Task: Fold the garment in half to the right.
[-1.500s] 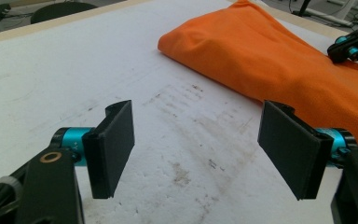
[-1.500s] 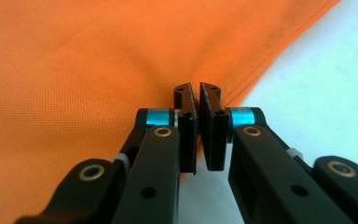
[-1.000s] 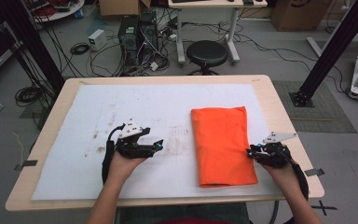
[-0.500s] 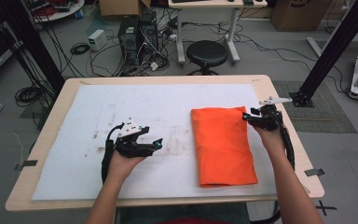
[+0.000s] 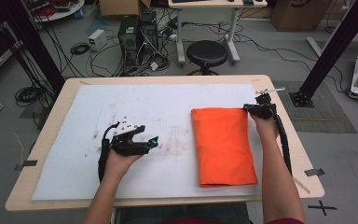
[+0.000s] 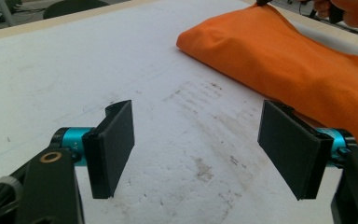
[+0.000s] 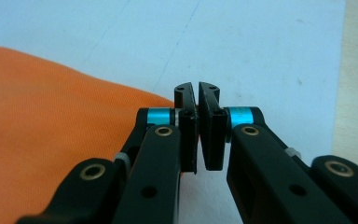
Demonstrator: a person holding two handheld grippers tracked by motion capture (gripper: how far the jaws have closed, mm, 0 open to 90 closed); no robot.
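Counter (image 5: 51, 140): wooden top, covered by a white sheet (image 5: 135, 107) with smudged marks near its middle.

Orange cloth (image 5: 221, 144): folded into a long rectangle, lying flat on the white sheet at the person's right half of the counter, long side running away from the person.

Right forearm: extended forward along the cloth's right edge, hand at the far right corner of the cloth. The right hand-held gripper (image 5: 251, 108) points left across that corner. Its jaws have just been closing and now stand pressed together; in the right gripper view (image 7: 197, 95) the cloth's edge meets the jaws at their left side, but whether fabric is pinched between them cannot be told.

Left forearm: reaching in from the near edge, hand resting low over the bare sheet, well apart from the cloth. The left hand-held gripper (image 5: 150, 141) points right toward the cloth, its 2 jaws spread wide with nothing between them (image 6: 196, 149).
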